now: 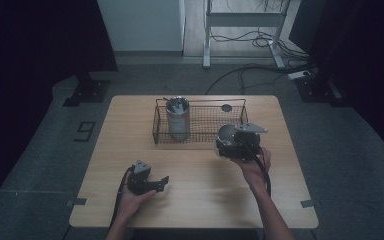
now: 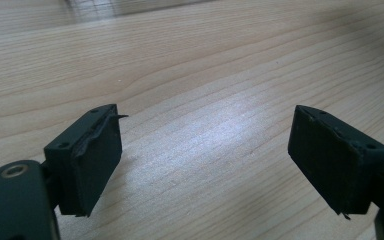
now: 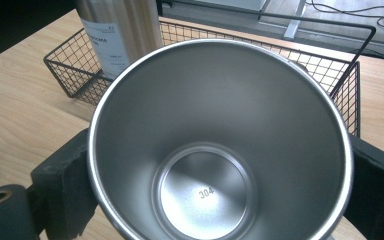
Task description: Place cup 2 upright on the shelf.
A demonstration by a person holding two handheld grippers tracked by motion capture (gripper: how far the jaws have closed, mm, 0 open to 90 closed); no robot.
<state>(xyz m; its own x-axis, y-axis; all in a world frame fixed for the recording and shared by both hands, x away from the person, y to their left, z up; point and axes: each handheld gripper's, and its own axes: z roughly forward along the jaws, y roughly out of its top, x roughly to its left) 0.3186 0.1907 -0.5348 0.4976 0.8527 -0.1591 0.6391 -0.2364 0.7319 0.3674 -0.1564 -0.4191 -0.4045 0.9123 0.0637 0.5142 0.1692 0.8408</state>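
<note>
In the high view, nearest the camera, the person's two forearms come up from the bottom edge, one gripper in each hand. The left gripper (image 1: 162, 182) lies low over the bare front of the wooden table (image 1: 205, 205), its jaws pointing right and holding nothing. The right gripper (image 1: 230, 147) is farther in, clamped on the one steel cup (image 1: 226, 135), which hangs just in front of the right end of the single wire basket (image 1: 200, 101); whether cup and basket touch cannot be told. The cup's mouth faces up and somewhat toward the person, so its long axis is tilted rather than upright. In the basket one metal bottle (image 1: 178, 120) stands upright at the left end, and one small dark disc (image 1: 226, 107) lies at the back right. In the left gripper view, the left gripper (image 2: 205, 150) has its two black jaws standing wide apart, with plain table (image 2: 180, 65) between them. In the right gripper view, the steel cup (image 3: 220, 140) opens straight at the lens, its axis running along the right gripper (image 3: 217, 187), a jaw pressed on either side of its wall, and "304" stamped on its bottom. Behind it are the wire basket (image 3: 365, 35) and the bottle (image 3: 120, 30) standing in it.
</note>
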